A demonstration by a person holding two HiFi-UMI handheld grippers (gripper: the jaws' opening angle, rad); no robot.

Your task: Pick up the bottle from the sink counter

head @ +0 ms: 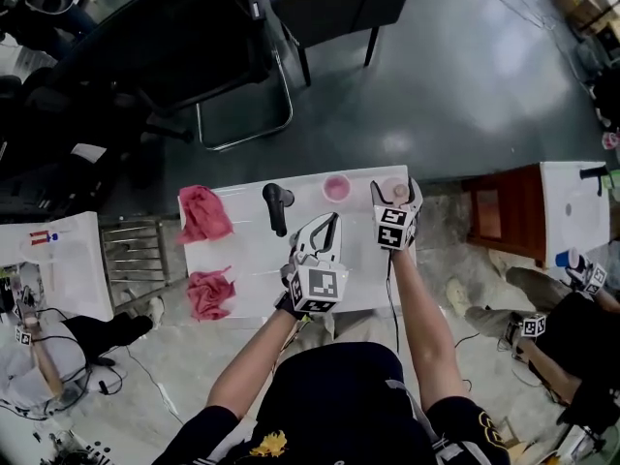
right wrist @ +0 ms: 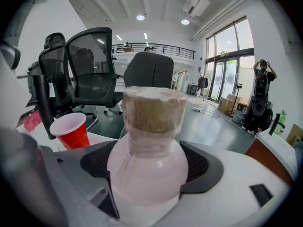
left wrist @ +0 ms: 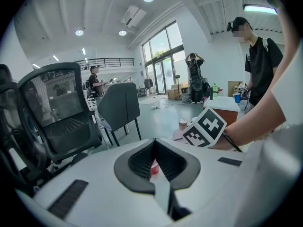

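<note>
A pale pink bottle point(right wrist: 149, 126) with a tan taped cap fills the right gripper view, standing upright between the two black pads. My right gripper point(right wrist: 150, 162) is shut on its body. The head view places the bottle point(head: 394, 193) and right gripper point(head: 396, 198) at the far right corner of the white counter point(head: 242, 260); I cannot tell whether the bottle rests on it. My left gripper point(head: 327, 227) hovers over the counter's middle, shut and empty. In the left gripper view its pads point(left wrist: 142, 161) meet, with a red sliver showing behind them.
A red cup point(head: 336, 188) stands just left of the bottle, also in the right gripper view point(right wrist: 71, 129). A black faucet point(head: 277, 204) and two pink cloths point(head: 203, 211) point(head: 208, 294) lie further left. Office chairs point(head: 184, 56) stand beyond the counter, a wooden cabinet point(head: 504, 216) to the right.
</note>
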